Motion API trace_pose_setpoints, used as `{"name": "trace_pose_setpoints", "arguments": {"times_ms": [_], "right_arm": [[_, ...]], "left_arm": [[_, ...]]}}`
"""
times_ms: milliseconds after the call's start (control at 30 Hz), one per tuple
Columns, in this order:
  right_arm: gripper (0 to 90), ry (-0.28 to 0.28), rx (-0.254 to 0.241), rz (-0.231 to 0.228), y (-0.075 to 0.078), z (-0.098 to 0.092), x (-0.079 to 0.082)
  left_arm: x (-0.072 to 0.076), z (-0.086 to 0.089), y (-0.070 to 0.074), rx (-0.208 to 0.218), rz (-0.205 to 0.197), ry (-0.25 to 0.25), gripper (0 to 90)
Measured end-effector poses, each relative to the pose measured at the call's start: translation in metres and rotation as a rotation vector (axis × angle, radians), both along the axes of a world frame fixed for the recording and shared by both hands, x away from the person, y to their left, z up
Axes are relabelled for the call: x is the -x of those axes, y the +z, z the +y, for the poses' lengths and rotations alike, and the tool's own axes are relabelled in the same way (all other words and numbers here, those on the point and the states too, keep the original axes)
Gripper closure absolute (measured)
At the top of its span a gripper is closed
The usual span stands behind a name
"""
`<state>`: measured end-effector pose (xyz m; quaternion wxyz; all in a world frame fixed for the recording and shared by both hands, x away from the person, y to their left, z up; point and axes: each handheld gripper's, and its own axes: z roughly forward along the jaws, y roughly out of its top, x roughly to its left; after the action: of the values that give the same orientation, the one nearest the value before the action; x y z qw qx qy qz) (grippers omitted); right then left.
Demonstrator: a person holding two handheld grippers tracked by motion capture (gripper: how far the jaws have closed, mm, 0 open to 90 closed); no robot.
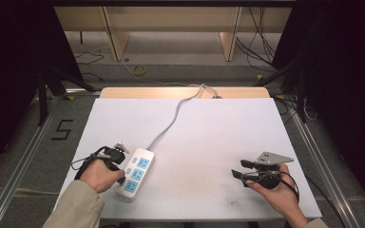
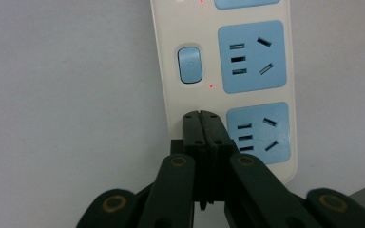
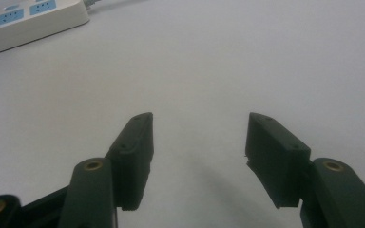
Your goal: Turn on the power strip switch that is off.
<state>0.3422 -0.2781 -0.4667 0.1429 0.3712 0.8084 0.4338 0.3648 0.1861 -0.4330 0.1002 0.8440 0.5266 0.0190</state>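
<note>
One power strip [image 1: 136, 173] on the white counter [image 1: 204, 137], near its front left part. White body, blue socket faces. High view: three blue socket faces in a row along it; beside them small blue switch buttons, count uncertain at that size. One grey cord [image 1: 171, 121] leaves its far end and runs up across the counter to the back edge.

Strip's long axis runs diagonally: near end toward the person's left forearm, cord end pointing away and slightly right. Lies flat, sockets facing up.

Two claws, one per hand. Left claw [image 2: 202, 124]: jaws pressed together, nothing between them, tips over the strip's switch-side edge just beside the nearest socket face [image 2: 259, 133]; contact with the casing not certain. One switch button [image 2: 190, 64] just ahead of the tips; two small red lights on that side.

Right claw [image 3: 198, 137]: jaws spread wide, empty, over bare counter, well apart from the strip, at the front right. Grey three-cornered plate [image 1: 272, 157] on top.
</note>
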Motion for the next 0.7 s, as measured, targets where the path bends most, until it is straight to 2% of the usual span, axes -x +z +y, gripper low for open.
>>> {"name": "trace_pose_setpoints", "arguments": {"times_ms": [700], "right_arm": [[43.5,0.002,0.002,0.000,0.0004,0.0002,0.0010]], "left_arm": [[0.0007,-0.0038,-0.0009,-0.026,-0.002,-0.006,89.9]]}}
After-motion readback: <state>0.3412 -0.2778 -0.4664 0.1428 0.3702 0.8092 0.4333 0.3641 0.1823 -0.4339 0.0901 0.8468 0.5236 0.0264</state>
